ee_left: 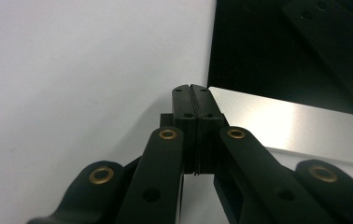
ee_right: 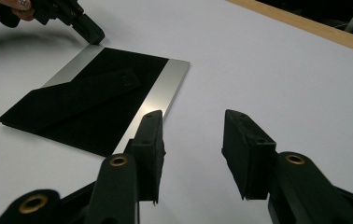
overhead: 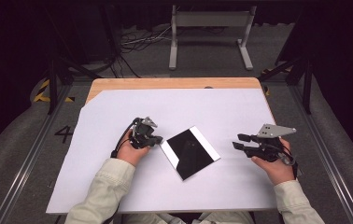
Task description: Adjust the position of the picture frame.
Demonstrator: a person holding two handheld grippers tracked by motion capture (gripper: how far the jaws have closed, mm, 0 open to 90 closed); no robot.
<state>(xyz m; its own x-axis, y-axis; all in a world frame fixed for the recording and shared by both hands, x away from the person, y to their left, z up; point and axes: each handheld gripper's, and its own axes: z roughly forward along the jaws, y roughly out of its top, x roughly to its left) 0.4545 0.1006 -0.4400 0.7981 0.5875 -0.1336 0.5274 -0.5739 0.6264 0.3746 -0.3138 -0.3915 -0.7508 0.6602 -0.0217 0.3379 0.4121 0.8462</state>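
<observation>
1. The flat square plate, glossy black with two brushed-silver edge strips (overhead: 190,153), lies on the white table sheet (overhead: 118,186) between your grippers.
2. Your left gripper (overhead: 158,139), jaws pressed together holding nothing, sits at its left corner, nearer.
3. Your right gripper (overhead: 238,141), half-open and empty, stands apart.

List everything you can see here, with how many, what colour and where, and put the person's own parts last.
Glossy plate: one, black with silver strips along two opposite edges, flat at the table's middle.
White sheet: one, white, covering most of the table.
Table: one, wooden, far edge bare.
Metal stand: one, grey, on the floor beyond the table.
Cables: several, on the floor, far left.
Left gripper: one, black, fingers shut, tip at the plate's left corner.
Right gripper: one, black, fingers apart, right of the plate.
Sleeves: two, pale, bottom edge.
</observation>
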